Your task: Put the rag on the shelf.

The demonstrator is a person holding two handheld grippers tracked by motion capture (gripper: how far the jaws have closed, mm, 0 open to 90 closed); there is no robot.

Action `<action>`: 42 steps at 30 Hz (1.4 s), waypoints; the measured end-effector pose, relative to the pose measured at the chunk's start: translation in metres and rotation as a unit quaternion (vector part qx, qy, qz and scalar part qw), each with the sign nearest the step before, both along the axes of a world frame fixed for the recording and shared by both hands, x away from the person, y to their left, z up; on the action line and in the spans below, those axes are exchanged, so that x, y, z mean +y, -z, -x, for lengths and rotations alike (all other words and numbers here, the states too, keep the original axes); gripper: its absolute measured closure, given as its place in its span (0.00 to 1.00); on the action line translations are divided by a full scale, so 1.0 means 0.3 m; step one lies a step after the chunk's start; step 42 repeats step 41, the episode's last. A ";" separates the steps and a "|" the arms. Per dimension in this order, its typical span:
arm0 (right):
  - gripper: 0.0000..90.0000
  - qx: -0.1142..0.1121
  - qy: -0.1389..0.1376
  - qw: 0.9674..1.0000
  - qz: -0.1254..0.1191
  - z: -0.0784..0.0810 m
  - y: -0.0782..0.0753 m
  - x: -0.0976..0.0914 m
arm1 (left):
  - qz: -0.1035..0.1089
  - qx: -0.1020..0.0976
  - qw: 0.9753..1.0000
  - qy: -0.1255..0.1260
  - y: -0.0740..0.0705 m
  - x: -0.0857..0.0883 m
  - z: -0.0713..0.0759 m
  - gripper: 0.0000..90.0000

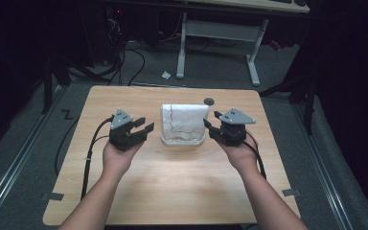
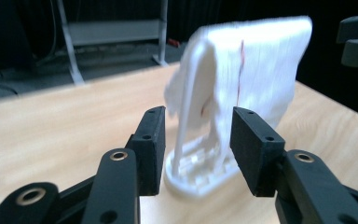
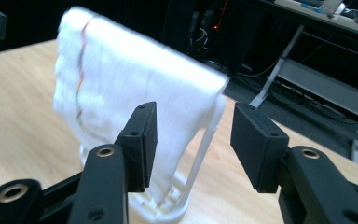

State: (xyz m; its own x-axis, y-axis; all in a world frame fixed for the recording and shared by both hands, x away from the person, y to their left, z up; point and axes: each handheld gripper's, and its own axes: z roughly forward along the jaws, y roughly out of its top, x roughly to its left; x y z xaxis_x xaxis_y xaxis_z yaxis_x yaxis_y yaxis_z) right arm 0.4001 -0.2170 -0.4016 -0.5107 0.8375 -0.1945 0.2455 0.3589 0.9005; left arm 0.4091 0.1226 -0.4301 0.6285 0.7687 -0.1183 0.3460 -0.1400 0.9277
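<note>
A white cloth (image 1: 184, 120) with a thin red line down it hangs over an upright white plastic rack (image 1: 182, 141) at the middle of the wooden table (image 1: 172, 187). My left gripper (image 1: 146, 124) is just left of the rack, open and pointing at it. In the left gripper view the cloth (image 2: 247, 70) and the rack (image 2: 200, 177) stand beyond the empty jaws of the left gripper (image 2: 198, 144). My right gripper (image 1: 212, 120) sits close to the cloth's right edge, open. From the right gripper (image 3: 193, 140) I see the cloth (image 3: 135, 88) just ahead, untouched.
A small dark round disc (image 1: 209, 101) lies on the table behind the rack. Beyond the far edge stands a white desk frame (image 1: 218, 33), with cables on the grey floor. Bare wood stretches in front of the rack between the person's forearms.
</note>
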 end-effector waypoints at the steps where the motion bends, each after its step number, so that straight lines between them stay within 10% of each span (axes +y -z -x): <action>1: 0.56 0.003 -0.002 1.000 0.001 0.012 0.015 0.000 | 0.000 0.000 1.000 0.000 0.000 0.000 0.000 0.62; 11: 0.55 0.042 -0.017 0.999 0.001 0.106 0.169 0.008 | -0.028 0.049 0.998 0.033 0.169 0.015 0.125 0.59; 19: 0.54 0.102 -0.019 0.995 -0.008 0.215 0.355 -0.008 | -0.114 0.077 0.988 0.065 0.337 0.026 0.255 0.58; 24: 0.54 0.091 -0.017 0.996 0.003 0.282 0.401 -0.045 | -0.071 0.077 0.992 0.063 0.314 0.049 0.236 0.55; 42: 0.55 0.123 -0.020 0.992 -0.006 0.245 0.439 -0.044 | -0.101 0.091 0.988 0.072 0.351 0.020 0.227 0.53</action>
